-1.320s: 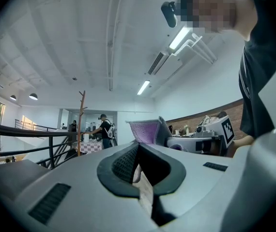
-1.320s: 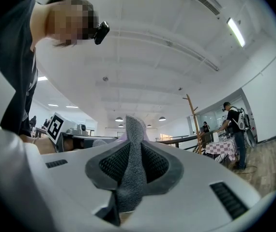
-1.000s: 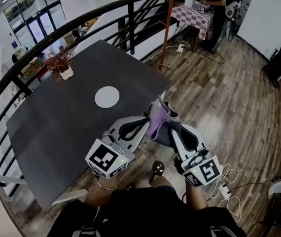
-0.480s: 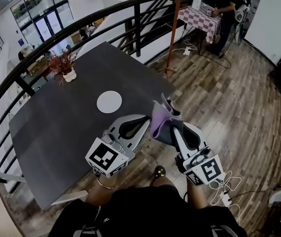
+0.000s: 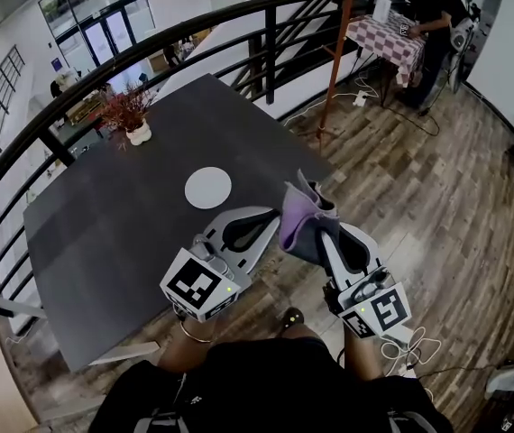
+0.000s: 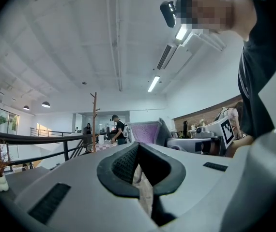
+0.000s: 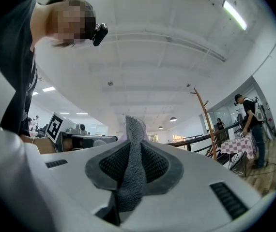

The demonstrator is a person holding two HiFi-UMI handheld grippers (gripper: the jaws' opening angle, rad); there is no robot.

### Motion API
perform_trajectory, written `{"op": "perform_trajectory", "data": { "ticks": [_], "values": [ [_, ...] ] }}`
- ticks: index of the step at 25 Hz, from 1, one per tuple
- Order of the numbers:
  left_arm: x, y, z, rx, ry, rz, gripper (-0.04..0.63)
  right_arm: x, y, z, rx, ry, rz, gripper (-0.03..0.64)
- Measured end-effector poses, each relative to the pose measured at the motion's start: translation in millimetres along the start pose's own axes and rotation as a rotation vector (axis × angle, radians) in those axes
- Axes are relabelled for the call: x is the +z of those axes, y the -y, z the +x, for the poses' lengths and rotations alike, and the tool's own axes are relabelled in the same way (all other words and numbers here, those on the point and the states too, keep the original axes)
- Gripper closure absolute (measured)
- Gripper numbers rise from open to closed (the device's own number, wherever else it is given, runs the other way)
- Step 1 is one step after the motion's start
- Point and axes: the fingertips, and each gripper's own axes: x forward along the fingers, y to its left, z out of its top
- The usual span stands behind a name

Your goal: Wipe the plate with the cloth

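A white round plate (image 5: 208, 188) lies near the middle of the dark table (image 5: 104, 233). Both grippers hang level over the wooden floor just off the table's near edge, short of the plate. My right gripper (image 5: 316, 226) is shut on a purple and grey cloth (image 5: 298, 216), which sticks up between its pads (image 7: 150, 166) as a grey strip of cloth (image 7: 134, 134). My left gripper (image 5: 270, 219) is shut, and I see nothing held in it. In the left gripper view my left gripper (image 6: 139, 164) has its jaws together, and the purple cloth (image 6: 145, 132) shows beyond them.
A small plant in a white pot (image 5: 131, 120) stands at the table's far left. A black curved railing (image 5: 266, 25) runs behind the table. A person (image 5: 442, 16) stands at a checkered table (image 5: 392, 34) far back right. Cables (image 5: 419, 350) lie on the wooden floor.
Both grippers, the cloth still in the right one, have come a little closer to the table and the plate. The jaws stand as before.
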Motion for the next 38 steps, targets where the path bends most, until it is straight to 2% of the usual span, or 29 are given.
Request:
{"op": "perform_trajectory", "data": {
  "ticks": [12, 38],
  "values": [
    [-6.1, -18.5, 17.9, 0.095, 0.01, 0.014, 0.588, -5.4, 25.9, 19.9, 0.097, -0.019, 0.002, 0.554],
    [-17.0, -58.5, 6.7, 0.414, -0.025, 0.018, 0.588, -23.4, 33.1, 79.0, 0.425, -0.037, 0.062, 0.554]
  ]
}}
